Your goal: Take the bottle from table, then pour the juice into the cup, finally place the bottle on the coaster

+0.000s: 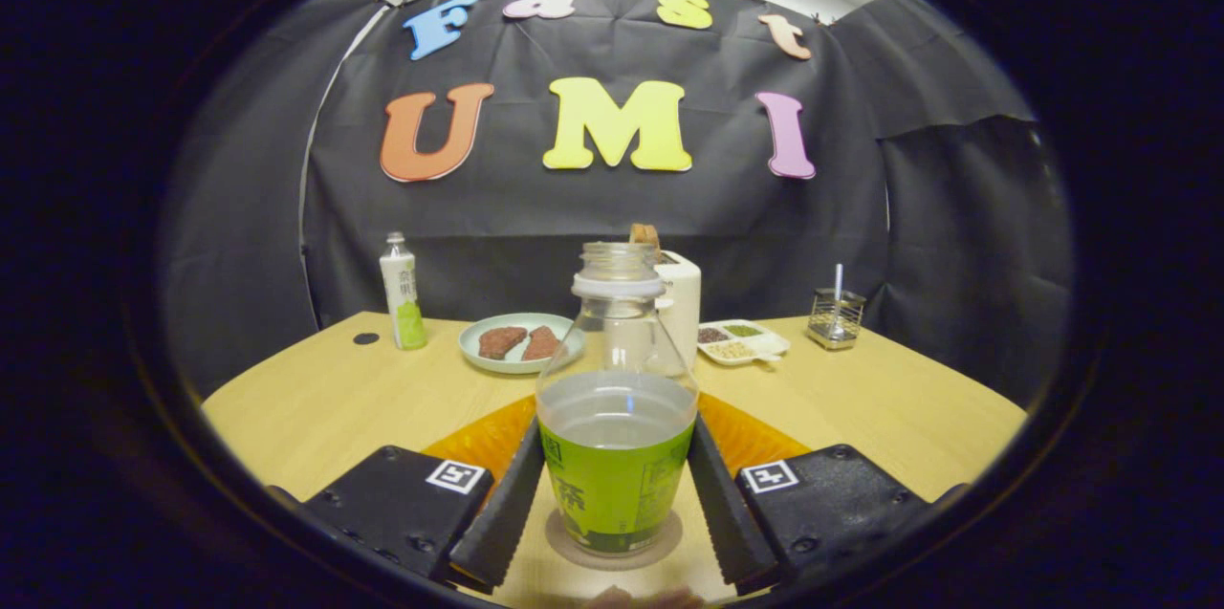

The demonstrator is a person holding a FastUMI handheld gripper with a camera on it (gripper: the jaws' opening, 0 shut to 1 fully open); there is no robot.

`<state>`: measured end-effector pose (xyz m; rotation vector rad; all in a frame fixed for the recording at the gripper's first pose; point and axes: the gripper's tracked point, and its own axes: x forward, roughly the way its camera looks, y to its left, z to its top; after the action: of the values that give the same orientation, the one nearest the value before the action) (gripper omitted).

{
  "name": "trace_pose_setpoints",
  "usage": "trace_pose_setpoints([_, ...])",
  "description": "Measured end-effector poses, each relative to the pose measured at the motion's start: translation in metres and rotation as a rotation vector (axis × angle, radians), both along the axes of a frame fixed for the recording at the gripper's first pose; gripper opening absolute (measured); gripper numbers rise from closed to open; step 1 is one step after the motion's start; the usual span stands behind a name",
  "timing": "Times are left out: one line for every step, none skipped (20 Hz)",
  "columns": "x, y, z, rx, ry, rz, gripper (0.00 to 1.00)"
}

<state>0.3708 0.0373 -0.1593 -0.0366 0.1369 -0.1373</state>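
**Bottle's on the coaster, gripper hugging it**

So the bottle (617, 418) is standing upright on the round coaster (612, 552), right between the two fingers of the gripper (615, 504). Cap's off, the neck is open, and there's greenish liquid about halfway up, with a green label wrapped round the lower half. Both fingers (507, 504) sit flush against the sides of the bottle, so it looks clamped on it, though I can't say how hard it's pressing.

Just behind the bottle, peeking out on both sides, is something orange and see-through (755, 437) sitting on the wooden table (316, 408). Can't tell what it is since the bottle blocks most of it.

Further back on the table: a pale green plate (478, 356) with two brownish slabs on it, a white appliance (681, 303) directly beyond the bottle's neck, a small divided tray (744, 341) with grains or seeds beside that, and a little wire mesh holder (835, 317) further off to that side. On the other side, near the plate, stands a second capped bottle (403, 292) with a white and green label.
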Motion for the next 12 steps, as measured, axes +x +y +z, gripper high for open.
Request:
trace_pose_setpoints([-0.002,-0.005,-0.003,-0.015,0.012,-0.026,0.83])
trace_pose_setpoints([-0.003,-0.004,-0.003,-0.029,0.012,-0.028,0.85])
trace_pose_setpoints([-0.003,0.000,-0.004,-0.036,0.015,-0.016,0.86])
trace_pose_setpoints([-0.006,0.002,-0.003,-0.040,0.018,-0.011,0.88])
trace_pose_setpoints([-0.007,0.002,-0.002,-0.045,0.015,-0.007,0.89])
trace_pose_setpoints([-0.010,0.003,0.002,-0.048,0.009,-0.005,0.90])
trace_pose_setpoints([-0.010,0.004,0.003,-0.045,0.005,0.000,0.92])
trace_pose_setpoints([-0.009,0.005,0.005,-0.041,-0.002,0.009,0.93])
trace_pose_setpoints([-0.015,0.007,0.009,-0.039,-0.007,0.013,0.95])
trace_pose_setpoints([-0.016,0.004,0.009,-0.038,-0.004,0.011,0.96])
trace_pose_setpoints([-0.019,0.005,0.009,-0.037,0.005,0.013,0.97])
trace_pose_setpoints([-0.023,0.007,0.009,-0.039,0.009,0.021,0.99])
